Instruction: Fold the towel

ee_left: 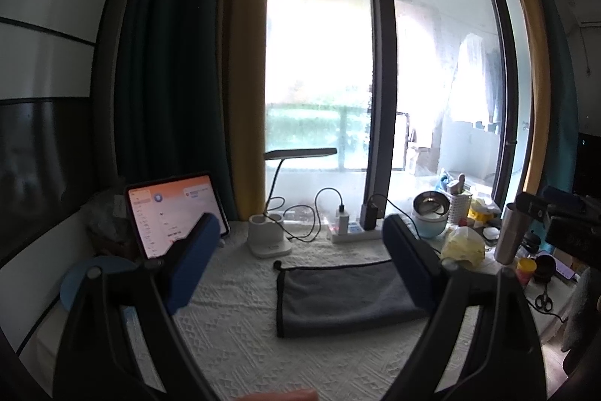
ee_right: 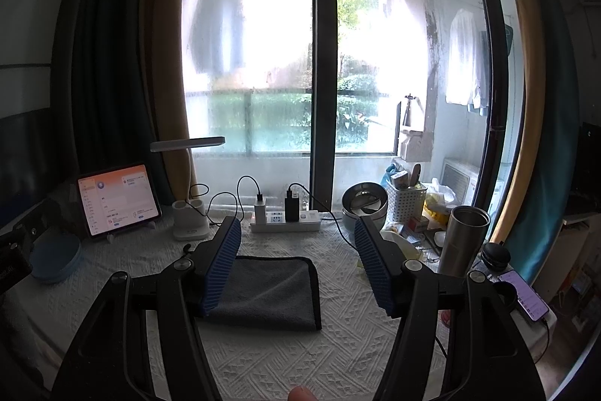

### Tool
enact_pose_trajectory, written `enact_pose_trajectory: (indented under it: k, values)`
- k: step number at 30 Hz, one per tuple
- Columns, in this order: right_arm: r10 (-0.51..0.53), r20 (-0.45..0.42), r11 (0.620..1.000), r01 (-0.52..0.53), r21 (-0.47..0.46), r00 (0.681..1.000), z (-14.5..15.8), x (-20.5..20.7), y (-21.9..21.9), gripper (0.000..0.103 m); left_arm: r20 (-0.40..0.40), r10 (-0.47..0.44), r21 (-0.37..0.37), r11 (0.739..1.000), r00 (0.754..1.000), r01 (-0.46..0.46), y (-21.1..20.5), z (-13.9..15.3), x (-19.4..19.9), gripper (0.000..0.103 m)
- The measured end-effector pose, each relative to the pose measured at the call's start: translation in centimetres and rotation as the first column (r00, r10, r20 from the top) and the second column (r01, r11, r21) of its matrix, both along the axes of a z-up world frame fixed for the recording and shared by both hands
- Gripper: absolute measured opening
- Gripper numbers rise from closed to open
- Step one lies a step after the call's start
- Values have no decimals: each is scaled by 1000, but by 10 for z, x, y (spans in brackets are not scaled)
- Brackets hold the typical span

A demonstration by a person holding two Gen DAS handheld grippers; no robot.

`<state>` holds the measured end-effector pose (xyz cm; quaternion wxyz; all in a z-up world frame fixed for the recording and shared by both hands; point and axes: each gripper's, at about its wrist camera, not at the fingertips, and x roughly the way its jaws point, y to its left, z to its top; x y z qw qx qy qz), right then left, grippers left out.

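A grey towel with dark edging lies folded flat on the white textured tablecloth. It also shows in the right wrist view. My left gripper is open and empty, held above the table to the towel's left and near side. My right gripper is open and empty, raised above the towel's near part; its left finger overlaps the towel's left edge in the view. The other gripper's body shows at the right edge of the left wrist view.
At the back stand a tablet, a white desk lamp, a power strip with chargers and cables, steel bowls, a white basket, a steel tumbler, a phone, and scissors. A blue disc lies left.
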<state>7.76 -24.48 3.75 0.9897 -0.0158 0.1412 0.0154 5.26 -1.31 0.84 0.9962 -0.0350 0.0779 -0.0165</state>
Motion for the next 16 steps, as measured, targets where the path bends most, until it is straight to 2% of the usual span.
enact_pose_trajectory:
  k: [10, 16]
  values:
    - [0, -4, 1000, 0, 1, 1000, -3, 1, -2, 66, -5, -1, 6, 1000, 1000, 1, -3, -3, 6, 90]
    - [2, -23, 1000, -2, 4, 1000, -12, 5, -7, 66, -12, -32, 1, 999, 999, 32, -10, -7, 14, 90]
